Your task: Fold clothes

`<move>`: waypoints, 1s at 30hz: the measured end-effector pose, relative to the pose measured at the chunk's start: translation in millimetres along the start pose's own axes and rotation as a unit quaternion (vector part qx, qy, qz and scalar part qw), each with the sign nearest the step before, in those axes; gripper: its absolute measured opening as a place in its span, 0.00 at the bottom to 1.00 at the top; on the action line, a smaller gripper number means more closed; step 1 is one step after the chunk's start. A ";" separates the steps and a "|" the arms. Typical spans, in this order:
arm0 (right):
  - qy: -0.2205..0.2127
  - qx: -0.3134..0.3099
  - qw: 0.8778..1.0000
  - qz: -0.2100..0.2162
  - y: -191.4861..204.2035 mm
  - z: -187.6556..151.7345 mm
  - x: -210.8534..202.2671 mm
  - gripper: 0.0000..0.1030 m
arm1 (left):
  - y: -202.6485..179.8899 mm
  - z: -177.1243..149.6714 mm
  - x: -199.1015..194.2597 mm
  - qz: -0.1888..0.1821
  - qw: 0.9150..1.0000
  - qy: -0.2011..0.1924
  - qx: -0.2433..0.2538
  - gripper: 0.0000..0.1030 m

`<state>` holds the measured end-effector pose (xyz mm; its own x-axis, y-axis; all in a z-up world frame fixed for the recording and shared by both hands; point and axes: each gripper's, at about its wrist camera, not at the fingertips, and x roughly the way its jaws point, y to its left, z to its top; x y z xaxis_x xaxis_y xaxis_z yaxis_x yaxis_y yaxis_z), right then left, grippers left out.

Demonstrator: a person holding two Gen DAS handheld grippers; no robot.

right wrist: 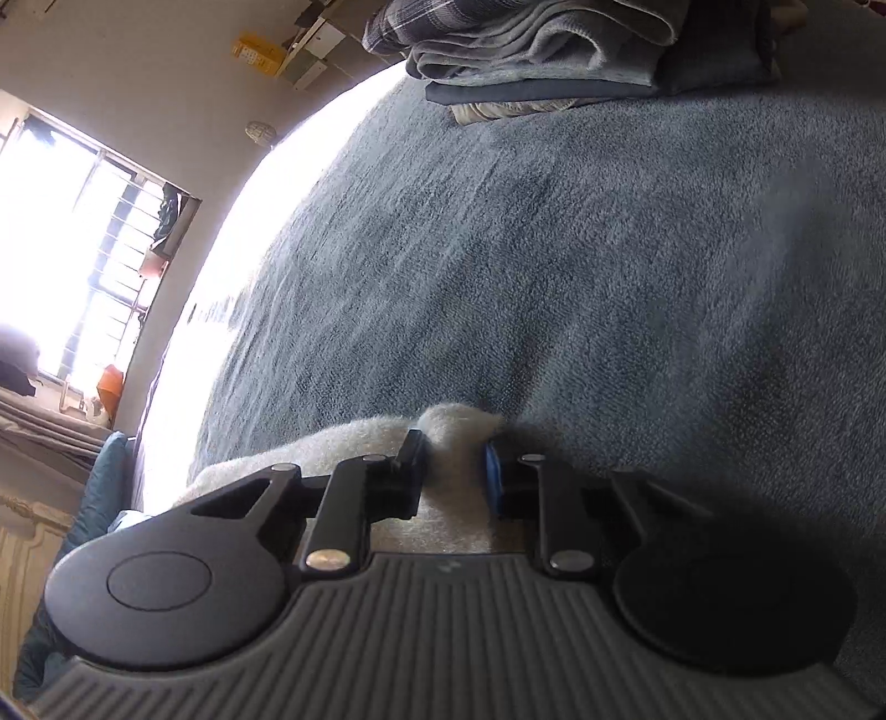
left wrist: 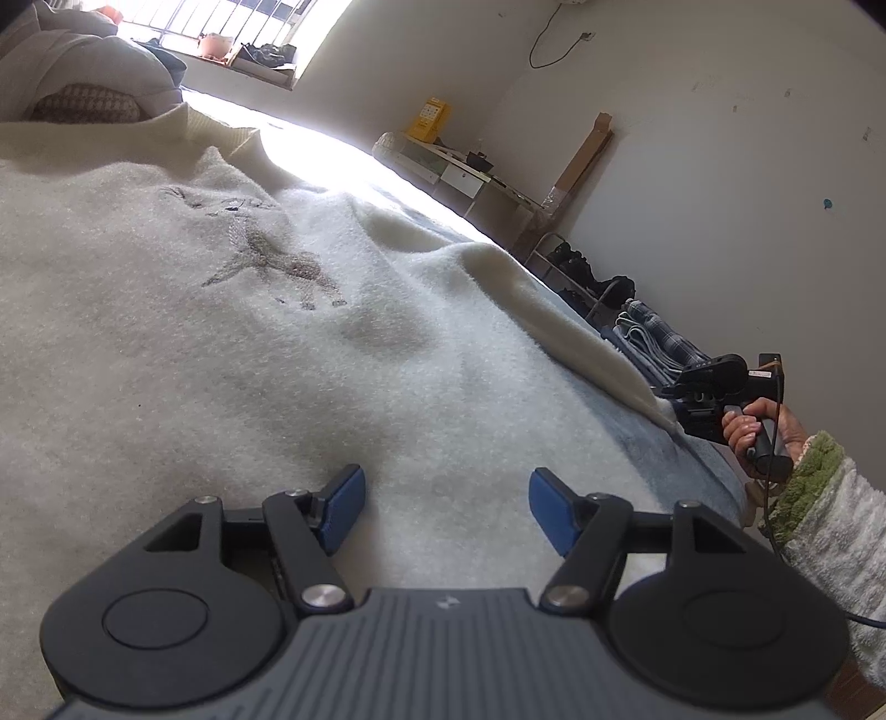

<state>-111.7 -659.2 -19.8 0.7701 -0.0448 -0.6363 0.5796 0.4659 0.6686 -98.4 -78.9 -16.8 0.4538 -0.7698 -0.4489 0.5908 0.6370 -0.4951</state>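
Sweater (left wrist: 232,310) is still lying unfolded on the bed (right wrist: 554,249): my right gripper (right wrist: 455,471) jaws are pinching its sleeve tip (right wrist: 451,429), my left gripper (left wrist: 446,507) jaws are hovering open, folded clothes (right wrist: 554,50) are waiting behind.

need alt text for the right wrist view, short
The right hand-held gripper is shut on a fold of a cream fleece sweater at the near edge of a grey-blue bedspread. Folded clothes are stacked at the far end, and a bright barred window is at left.
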 end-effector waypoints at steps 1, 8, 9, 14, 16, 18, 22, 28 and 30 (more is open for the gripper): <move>-0.002 -0.021 1.000 -0.004 7.8 3.4 -1.5 0.08 | 0.2 0.2 0.1 0.000 1.000 0.000 0.000 0.65; -0.090 -0.229 0.967 -0.061 102.9 55.3 -18.0 0.06 | -0.2 1.7 0.5 0.001 1.000 0.003 -0.002 0.65; -0.105 -0.257 0.958 -0.070 116.4 63.0 -20.2 0.06 | -0.4 1.5 0.5 0.001 1.000 0.002 -0.002 0.65; -0.150 -0.335 0.923 -0.118 155.6 103.2 -13.3 0.06 | -0.7 0.7 0.3 0.001 1.000 0.001 0.000 0.65; -0.147 -0.352 0.913 -0.145 156.2 114.4 -1.2 0.06 | -0.5 0.3 0.1 0.001 1.000 0.000 0.001 0.65; -0.136 -0.358 0.909 -0.166 151.5 121.1 17.9 0.06 | -0.1 -0.2 0.0 0.000 1.000 -0.001 0.002 0.65; -0.111 -0.372 0.898 -0.209 133.9 114.9 57.7 0.07 | 0.6 -0.2 0.2 0.000 1.000 -0.001 0.004 0.65; -0.137 -0.380 0.865 -0.299 120.1 104.3 75.9 0.20 | 0.7 -0.3 0.5 0.000 1.000 0.000 0.005 0.65; -0.153 -0.378 0.867 -0.287 123.7 105.3 62.0 0.21 | 0.3 -0.9 0.7 0.001 1.000 -0.001 0.006 0.65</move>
<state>35.8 -697.4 64.0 0.5143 -0.6400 -0.5709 0.6400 0.7295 -0.2412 -98.5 -79.2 -17.9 0.4561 -0.7690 -0.4479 0.5983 0.6375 -0.4854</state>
